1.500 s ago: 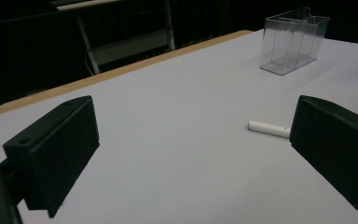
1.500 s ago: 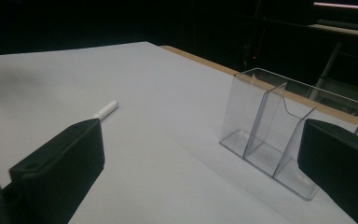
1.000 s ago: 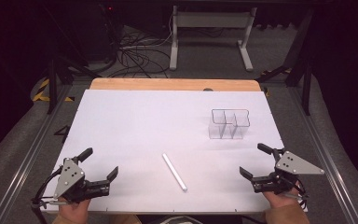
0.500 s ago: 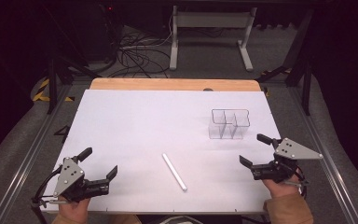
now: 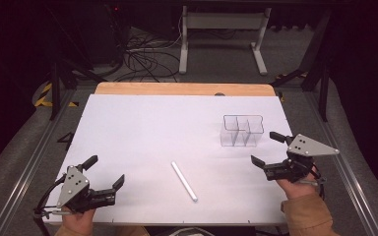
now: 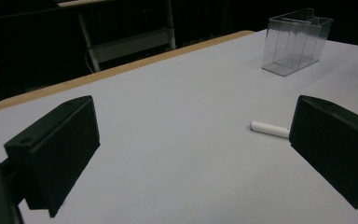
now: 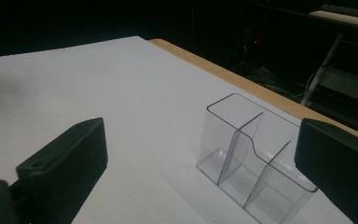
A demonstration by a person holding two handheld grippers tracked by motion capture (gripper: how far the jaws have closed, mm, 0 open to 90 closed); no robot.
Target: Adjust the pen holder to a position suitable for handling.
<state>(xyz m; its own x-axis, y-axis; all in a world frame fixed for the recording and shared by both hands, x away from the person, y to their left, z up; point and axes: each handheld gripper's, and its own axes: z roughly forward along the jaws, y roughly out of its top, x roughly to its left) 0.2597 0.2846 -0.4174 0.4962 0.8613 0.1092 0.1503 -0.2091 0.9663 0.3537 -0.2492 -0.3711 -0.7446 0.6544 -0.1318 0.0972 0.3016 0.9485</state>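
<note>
On the white table (image 5: 128, 128) nothing looks started: the white stick (image 5: 184, 181) lies mid-table, untouched, well apart from the empty clear organizer (image 5: 242, 131). Left gripper (image 5: 102, 178) and right gripper (image 5: 266, 148) both gape, holding nothing.

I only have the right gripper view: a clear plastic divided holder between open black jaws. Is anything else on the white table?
Observer: Yes. A white cylindrical stick lies flat on the white table, apart from the clear plastic divided holder and nearer the front edge.
Operator: And the left gripper?
Observer: In the high view, the left gripper is near the table's front-left corner, jaws open and holding nothing.
</note>
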